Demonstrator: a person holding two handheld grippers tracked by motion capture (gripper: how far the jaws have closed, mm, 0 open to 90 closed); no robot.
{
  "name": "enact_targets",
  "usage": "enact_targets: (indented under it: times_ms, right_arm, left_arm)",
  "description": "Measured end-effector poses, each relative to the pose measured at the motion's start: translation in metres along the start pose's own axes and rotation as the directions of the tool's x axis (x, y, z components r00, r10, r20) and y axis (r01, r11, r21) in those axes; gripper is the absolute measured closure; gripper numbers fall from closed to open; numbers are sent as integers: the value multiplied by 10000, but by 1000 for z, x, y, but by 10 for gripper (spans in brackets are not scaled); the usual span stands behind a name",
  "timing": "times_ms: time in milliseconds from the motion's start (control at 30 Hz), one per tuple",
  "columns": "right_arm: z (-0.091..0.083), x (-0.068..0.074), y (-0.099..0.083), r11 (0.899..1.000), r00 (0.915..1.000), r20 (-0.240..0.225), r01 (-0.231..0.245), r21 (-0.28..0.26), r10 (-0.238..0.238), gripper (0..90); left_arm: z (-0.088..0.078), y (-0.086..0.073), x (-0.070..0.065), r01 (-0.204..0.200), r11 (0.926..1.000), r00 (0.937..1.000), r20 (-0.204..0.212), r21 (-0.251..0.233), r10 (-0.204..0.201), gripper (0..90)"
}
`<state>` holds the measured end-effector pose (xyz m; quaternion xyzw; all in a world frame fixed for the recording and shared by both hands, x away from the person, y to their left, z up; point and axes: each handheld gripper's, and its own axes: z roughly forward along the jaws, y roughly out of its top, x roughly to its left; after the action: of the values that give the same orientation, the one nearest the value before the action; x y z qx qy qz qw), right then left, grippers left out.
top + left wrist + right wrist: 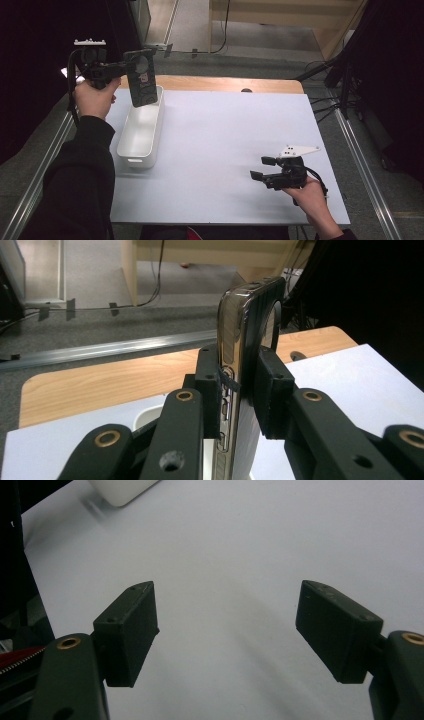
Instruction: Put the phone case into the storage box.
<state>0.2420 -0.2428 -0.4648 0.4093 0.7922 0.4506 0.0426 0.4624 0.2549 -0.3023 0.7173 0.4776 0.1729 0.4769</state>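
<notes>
A dark phone in a case (142,80) hangs upright over the far end of the white bin (131,149), its lower edge near the bin's rim. My left gripper (131,67) is shut on the phone's upper part. In the left gripper view the phone (245,355) stands edge-on between the two black pads (272,390), which press on its front and back. My right gripper (262,168) rests low over the white table sheet at the near right, held by a hand. It is open, and nothing lies between its fingertips (227,630).
The white sheet (225,130) covers a wooden table whose bare strip (225,84) runs along the far edge. Metal rails (362,165) flank both sides. A corner of the bin (122,490) is in the right gripper view. Dark stands and cables crowd the far right.
</notes>
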Motion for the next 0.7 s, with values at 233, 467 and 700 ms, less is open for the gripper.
enact_targets:
  times_ms: [233,467,700]
  right_arm:
    - [0,1,0,10000,10000,-39,57,-33,-57,240]
    - [1,1,0,10000,10000,-43,48,-25,-48,240]
    - [1,1,0,10000,10000,-80,36,7,-36,240]
  left_arm:
    - [4,-7,7,64,9999,10000,-11,-130,-64,748]
    - [11,-14,12,89,10000,9999,-89,-25,-89,748]
    - [23,-26,21,468,9989,9989,-67,-4,-468,748]
